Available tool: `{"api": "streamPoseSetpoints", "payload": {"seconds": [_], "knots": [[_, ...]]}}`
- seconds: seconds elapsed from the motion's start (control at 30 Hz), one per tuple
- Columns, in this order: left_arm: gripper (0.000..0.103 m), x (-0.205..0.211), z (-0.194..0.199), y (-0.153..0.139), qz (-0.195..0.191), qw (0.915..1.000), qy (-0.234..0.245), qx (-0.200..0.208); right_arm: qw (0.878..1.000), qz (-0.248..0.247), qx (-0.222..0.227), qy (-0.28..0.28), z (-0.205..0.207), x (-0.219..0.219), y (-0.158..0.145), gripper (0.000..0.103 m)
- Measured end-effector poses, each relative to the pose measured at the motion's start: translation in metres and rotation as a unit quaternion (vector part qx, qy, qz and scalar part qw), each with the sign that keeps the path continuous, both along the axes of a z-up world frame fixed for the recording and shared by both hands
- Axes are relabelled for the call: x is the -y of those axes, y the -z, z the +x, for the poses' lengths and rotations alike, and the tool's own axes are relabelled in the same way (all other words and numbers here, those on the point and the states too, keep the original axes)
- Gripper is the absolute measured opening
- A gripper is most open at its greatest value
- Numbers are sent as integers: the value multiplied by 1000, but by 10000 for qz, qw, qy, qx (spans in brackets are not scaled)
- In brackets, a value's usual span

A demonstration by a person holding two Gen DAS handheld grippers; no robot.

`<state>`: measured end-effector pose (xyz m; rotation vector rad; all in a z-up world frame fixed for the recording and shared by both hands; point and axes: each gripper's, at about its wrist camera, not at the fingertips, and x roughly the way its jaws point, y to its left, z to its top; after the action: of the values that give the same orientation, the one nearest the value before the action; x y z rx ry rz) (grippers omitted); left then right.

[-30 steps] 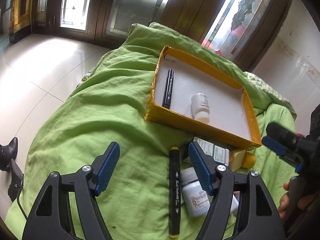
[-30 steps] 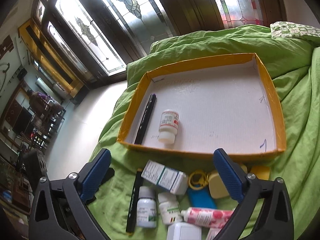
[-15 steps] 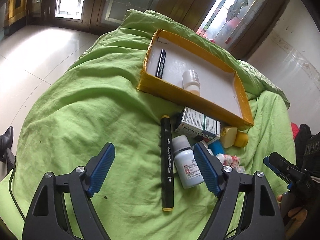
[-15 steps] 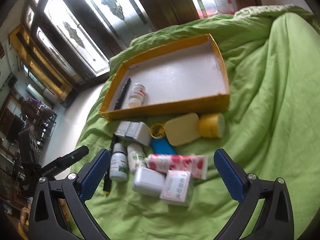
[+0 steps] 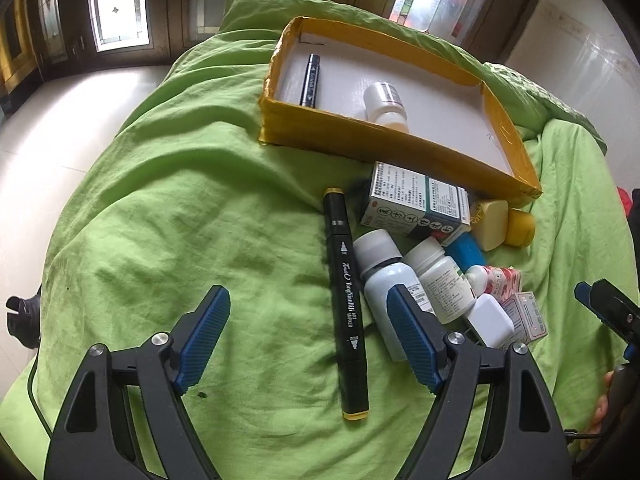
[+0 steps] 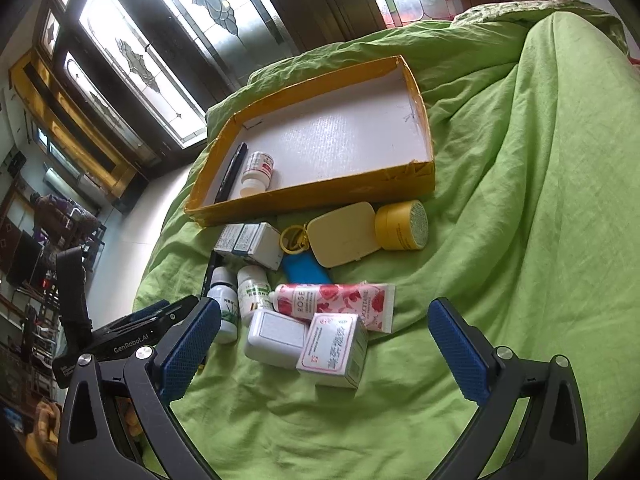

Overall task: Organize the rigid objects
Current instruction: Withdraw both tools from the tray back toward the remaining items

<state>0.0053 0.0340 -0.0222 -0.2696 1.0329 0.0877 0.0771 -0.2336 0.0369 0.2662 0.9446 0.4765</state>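
A yellow-walled tray [image 5: 360,136] [image 6: 320,200] lies on a green blanket and holds a black marker [image 5: 310,80] and a white pill bottle [image 5: 384,104]. In front of it lies a pile: a second black marker [image 5: 346,300], two white bottles [image 5: 384,288], a medicine box [image 5: 416,204], a rose tube [image 6: 332,300], a pink-white box [image 6: 334,350], a cream case [image 6: 344,234] and a yellow jar [image 6: 402,226]. My left gripper [image 5: 308,336] is open, low over the marker. My right gripper [image 6: 324,352] is open above the pink-white box.
The green blanket [image 5: 180,220] covers a bed; the white tiled floor [image 5: 60,120] drops away on its left. A blue flat item [image 6: 306,272] and a yellow ring [image 6: 294,238] lie in the pile. Windows and dark wood doors stand behind.
Both grippers have pulled back from the tray toward the pile in front of it. The left one now straddles the loose marker. Both stay open and empty.
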Motion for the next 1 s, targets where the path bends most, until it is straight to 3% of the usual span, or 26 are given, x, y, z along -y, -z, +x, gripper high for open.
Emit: {"api": "streamPoseSetpoints", "payload": {"seconds": [0.53,1.0], "knots": [[81,2,6,4,6,10000,36,-22,9997,-70,-173,123,0,5,6,102],[78,-3,0,-5,-156,9995,94,268,9995,-82,-216,224,0,8,7,102]]}}
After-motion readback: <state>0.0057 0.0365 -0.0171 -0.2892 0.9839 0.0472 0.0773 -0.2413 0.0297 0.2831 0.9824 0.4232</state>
